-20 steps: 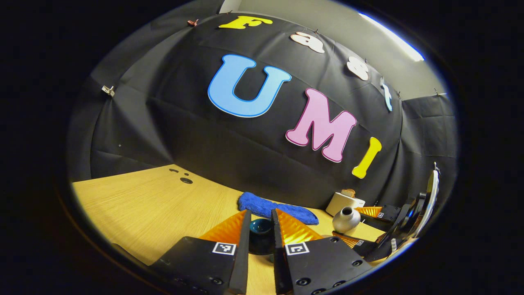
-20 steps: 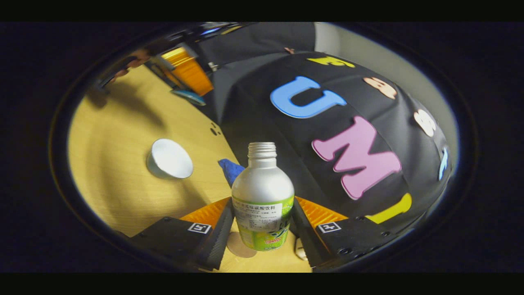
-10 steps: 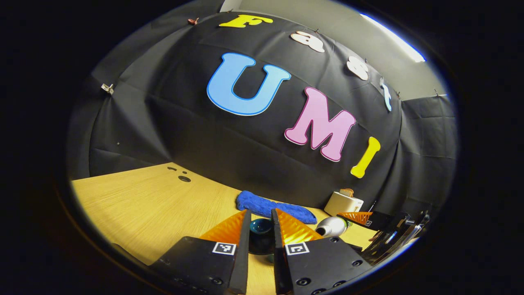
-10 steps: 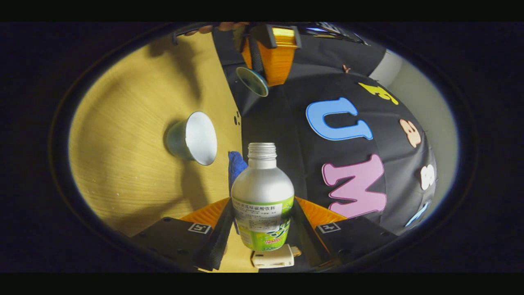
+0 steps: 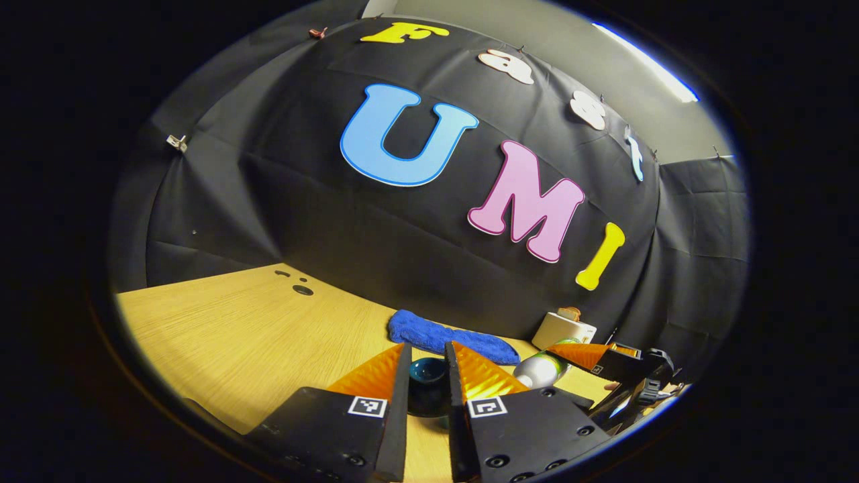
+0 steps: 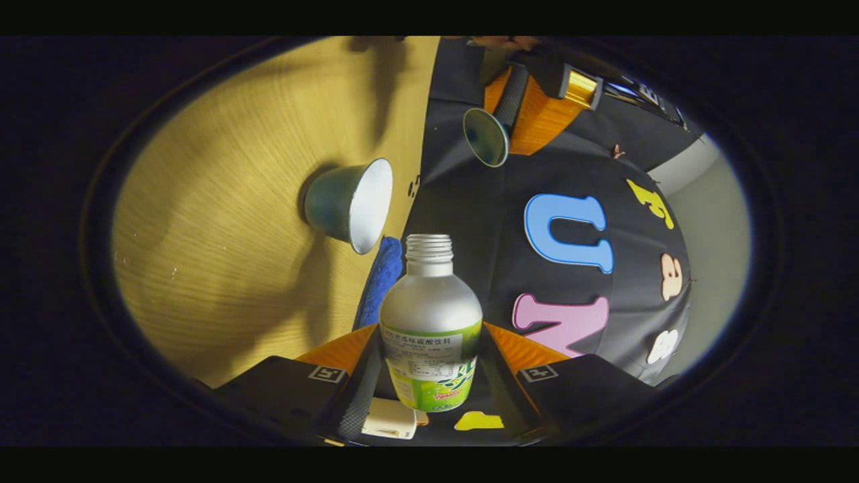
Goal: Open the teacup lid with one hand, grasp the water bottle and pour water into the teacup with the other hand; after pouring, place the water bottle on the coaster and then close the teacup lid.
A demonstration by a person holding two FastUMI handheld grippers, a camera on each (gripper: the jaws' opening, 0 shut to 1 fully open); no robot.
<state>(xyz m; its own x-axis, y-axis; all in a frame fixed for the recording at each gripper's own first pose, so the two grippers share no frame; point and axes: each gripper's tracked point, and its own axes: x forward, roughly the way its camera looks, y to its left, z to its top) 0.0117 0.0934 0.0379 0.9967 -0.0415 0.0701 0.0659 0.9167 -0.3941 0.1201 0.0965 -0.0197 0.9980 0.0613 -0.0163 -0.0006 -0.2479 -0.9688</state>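
Note:
My right gripper (image 6: 429,376) is shut on the silver water bottle (image 6: 431,329) with a green label. The bottle has no cap, and the whole view is rolled over, so the bottle is tipped hard sideways. Its open neck points near the rim of the teacup (image 6: 349,201), teal outside and white inside, which stands on the wooden table (image 6: 221,255). No water stream shows. My left gripper (image 5: 427,377) is shut on the knob of the dark teal lid (image 5: 427,382), held up above the table. From the right gripper view the lid (image 6: 486,137) hangs under the left gripper (image 6: 520,111). The tipped bottle (image 5: 540,369) lies nearly level in the right gripper (image 5: 590,354).
A blue cloth (image 5: 449,339) lies along the back wall. A white box-like object (image 5: 564,329) with a brown top stands at the back right. Small dark holes (image 5: 302,290) mark the table (image 5: 255,329) near the wall.
The right gripper has rolled the bottle from upright to nearly level, its neck swinging towards the cup. The left gripper has held the lid still.

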